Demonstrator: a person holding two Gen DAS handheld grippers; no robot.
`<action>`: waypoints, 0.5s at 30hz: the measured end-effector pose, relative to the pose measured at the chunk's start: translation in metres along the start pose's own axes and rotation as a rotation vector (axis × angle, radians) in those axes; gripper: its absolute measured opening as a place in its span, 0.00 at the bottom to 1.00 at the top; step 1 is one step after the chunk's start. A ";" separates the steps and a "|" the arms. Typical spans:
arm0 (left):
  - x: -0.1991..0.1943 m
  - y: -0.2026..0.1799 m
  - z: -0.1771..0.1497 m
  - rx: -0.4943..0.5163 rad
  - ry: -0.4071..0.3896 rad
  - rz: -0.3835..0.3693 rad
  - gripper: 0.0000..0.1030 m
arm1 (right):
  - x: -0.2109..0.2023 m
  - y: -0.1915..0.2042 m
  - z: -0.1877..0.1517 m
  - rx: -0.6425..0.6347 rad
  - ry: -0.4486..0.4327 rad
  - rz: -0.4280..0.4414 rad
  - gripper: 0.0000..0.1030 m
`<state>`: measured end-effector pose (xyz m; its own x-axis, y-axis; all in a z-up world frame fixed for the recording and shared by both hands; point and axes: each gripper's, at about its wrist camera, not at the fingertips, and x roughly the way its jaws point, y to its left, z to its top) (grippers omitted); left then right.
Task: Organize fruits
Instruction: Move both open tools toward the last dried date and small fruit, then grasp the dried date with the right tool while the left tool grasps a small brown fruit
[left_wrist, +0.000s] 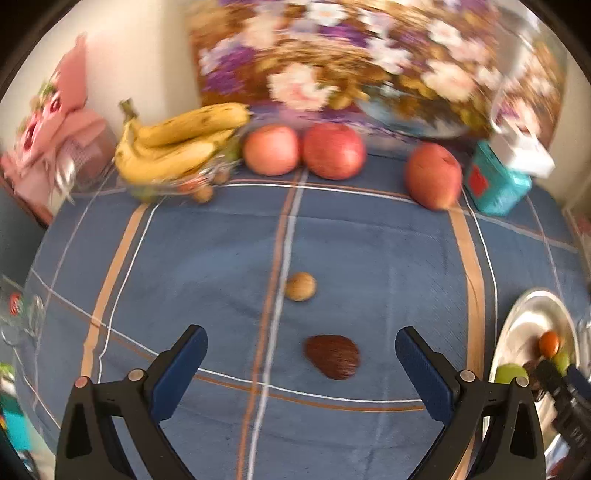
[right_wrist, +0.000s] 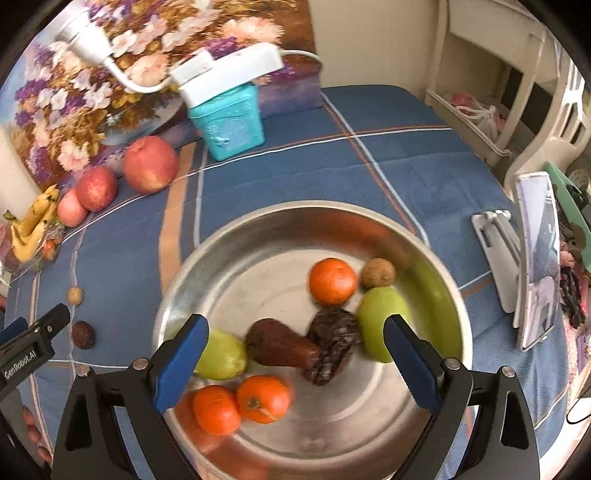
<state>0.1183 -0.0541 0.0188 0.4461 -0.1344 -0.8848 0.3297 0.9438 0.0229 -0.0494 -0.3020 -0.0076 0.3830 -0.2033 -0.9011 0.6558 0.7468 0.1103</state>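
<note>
The left tool (left_wrist: 301, 350) hangs low over the desk (left_wrist: 369, 258) with both blue-padded fingers (left_wrist: 181, 365) spread wide and nothing between them, and the dark brown ridged fruit (left_wrist: 331, 355) lies on the cloth straight ahead, just right of the midline of the gap and apart from either pad. Its long axis runs slantwise, broad end toward the upper left and narrow end toward the lower right, so the fingers as they stand would close roughly across its width. Farther ahead on the same line sits a small round tan nut (left_wrist: 300, 286), well apart from the dark fruit. The left tool is plainly the nearer one to both pieces; the right tool (right_wrist: 295, 354), also released and empty, hovers over the metal bowl (right_wrist: 436, 266), which stands to the right of the loose pieces. In my judgement the next move is a short forward reach by the left tool. The bowl is shiny, shallow and smooth-walled, and it holds three glossy oranges (right_wrist: 332, 281), two smooth green pears (right_wrist: 380, 321), a rough tan walnut (right_wrist: 378, 273) and two dark, wrinkled brown fruits (right_wrist: 279, 343) touching each other at the centre. The desk wears a soft blue cloth with orange and white stripes. Along its far edge lie a bunch of speckled bananas (left_wrist: 177, 144), three matte red apples (left_wrist: 334, 150) and a teal tin (left_wrist: 495, 184).
</note>
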 end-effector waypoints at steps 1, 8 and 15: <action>0.000 0.010 0.001 -0.014 0.002 -0.005 1.00 | -0.001 0.005 -0.001 -0.008 -0.004 0.007 0.93; 0.007 0.054 0.000 -0.077 0.024 -0.012 1.00 | 0.002 0.048 -0.009 -0.089 0.012 0.104 0.93; 0.021 0.081 -0.002 -0.142 0.064 -0.033 1.00 | 0.006 0.098 -0.015 -0.197 0.028 0.119 0.93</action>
<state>0.1526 0.0201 0.0008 0.3813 -0.1509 -0.9121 0.2201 0.9730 -0.0690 0.0074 -0.2201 -0.0084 0.4300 -0.0902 -0.8983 0.4665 0.8741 0.1355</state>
